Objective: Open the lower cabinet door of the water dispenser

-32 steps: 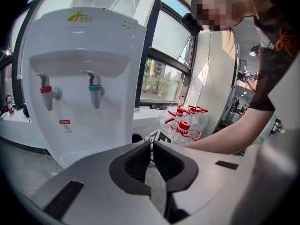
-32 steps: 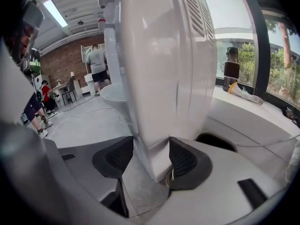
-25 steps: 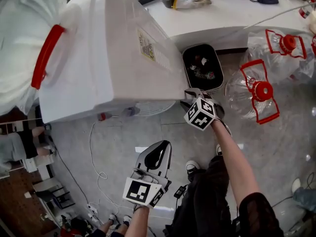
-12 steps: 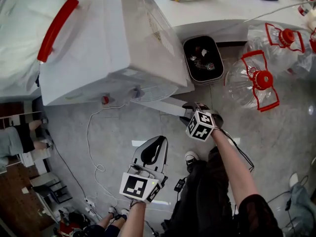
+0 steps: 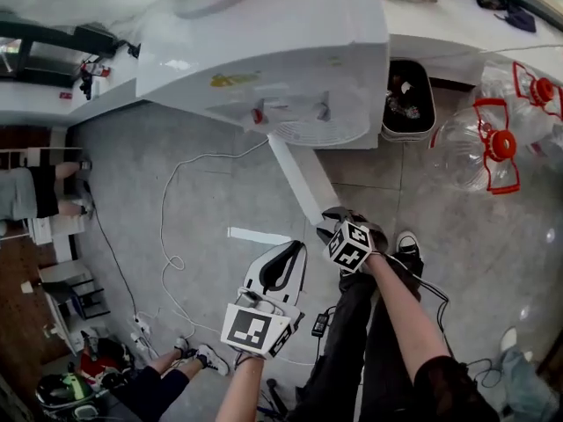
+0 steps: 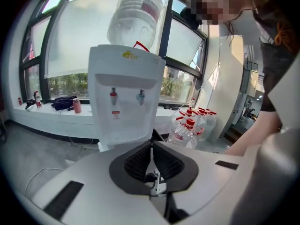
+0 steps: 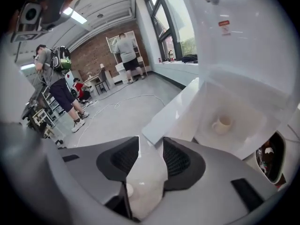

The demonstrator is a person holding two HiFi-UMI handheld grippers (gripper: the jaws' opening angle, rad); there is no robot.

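The white water dispenser [image 5: 281,51] stands at the top of the head view, and it also shows in the left gripper view [image 6: 124,97] with a bottle [image 6: 136,15] on top. Its lower cabinet door [image 5: 299,178] is swung wide open. My right gripper [image 5: 334,221] is shut on the door's free edge [image 7: 154,149]; its jaws have just been closing, with that edge between the pads. A white mug [image 7: 222,124] sits inside the cabinet. My left gripper [image 5: 293,250] hangs lower left of the door, shut and empty [image 6: 151,159].
A black bin [image 5: 406,99] stands right of the dispenser, with several empty water bottles [image 5: 488,148] beyond it. A white cable [image 5: 167,227] loops across the grey floor and a white strip [image 5: 258,236] lies there. People [image 7: 58,83] stand farther back in the room.
The door has swung from closed to wide open as my right gripper drew back with its edge. My left gripper has shifted a little, still shut.
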